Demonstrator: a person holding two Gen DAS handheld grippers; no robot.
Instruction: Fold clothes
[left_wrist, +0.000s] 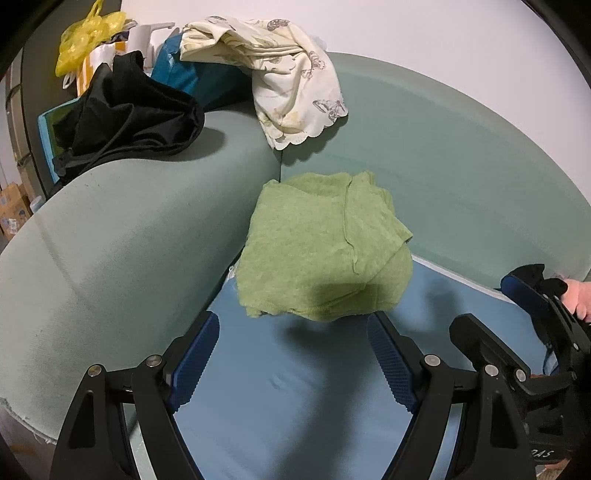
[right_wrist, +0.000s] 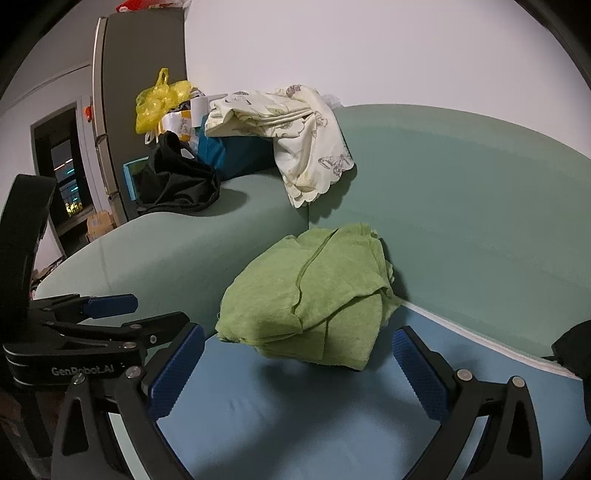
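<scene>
Lying folded on blue seat, 12 o'clock of both claws: green cloth (left_wrist: 325, 251). Soft, light, limp; grip hemmed edge. Left claw (left_wrist: 293, 360), right claw (right_wrist: 297, 373) apart, empty.

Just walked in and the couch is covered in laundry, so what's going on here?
A person is folding clothes with two handheld grippers. The green garment lies folded in a bundle on the blue seat cover, in the sofa's corner. Both the left gripper and the right gripper are open and empty, just short of it. A cream printed garment and a black one sit unfolded on the sofa arm.
</scene>
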